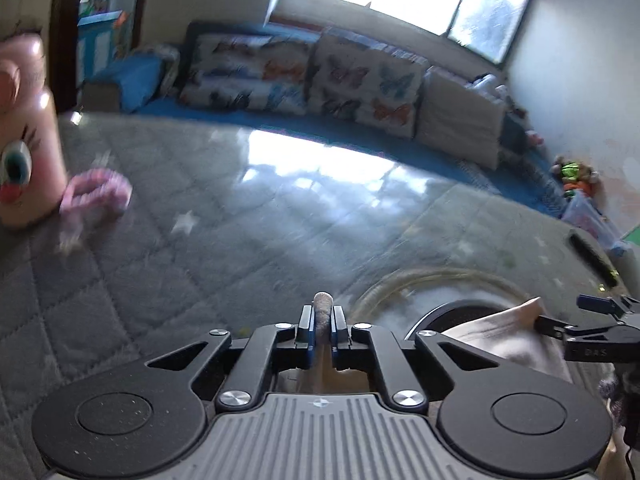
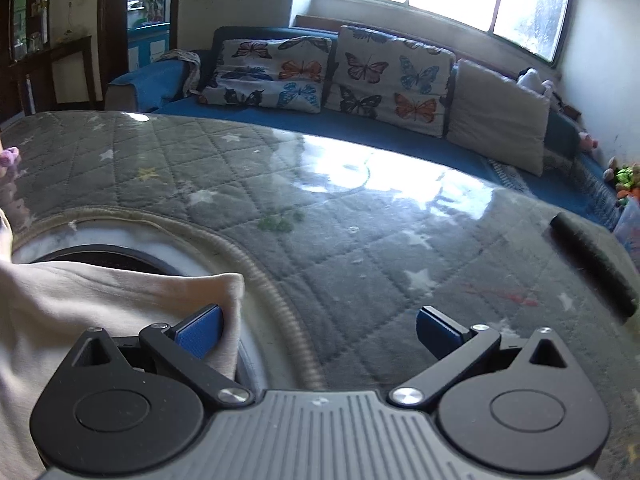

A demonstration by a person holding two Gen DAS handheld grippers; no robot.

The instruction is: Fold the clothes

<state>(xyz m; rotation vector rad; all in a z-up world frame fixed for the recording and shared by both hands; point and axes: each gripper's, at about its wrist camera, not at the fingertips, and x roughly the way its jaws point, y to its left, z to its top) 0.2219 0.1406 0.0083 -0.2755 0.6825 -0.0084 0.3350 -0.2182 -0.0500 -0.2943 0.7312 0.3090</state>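
Observation:
A cream garment point(image 2: 100, 304) lies on the grey quilted table cover point(image 2: 320, 208), over a round cut-out with a dark disc point(image 2: 100, 258). My left gripper point(image 1: 323, 320) is shut on a fold of the garment, which pokes up between its fingers. My right gripper point(image 2: 318, 332) is open, its left finger point(image 2: 202, 334) touching the garment's right edge, with nothing between the jaws. The right gripper also shows in the left wrist view point(image 1: 568, 322), at the tip of the garment's corner point(image 1: 508, 336).
A pink bottle with a cartoon face point(image 1: 24, 132) and a pink knitted piece point(image 1: 98, 192) sit at the table's left. A dark bar point(image 2: 592, 264) lies at the right edge. A blue sofa with butterfly cushions point(image 2: 340, 76) stands behind.

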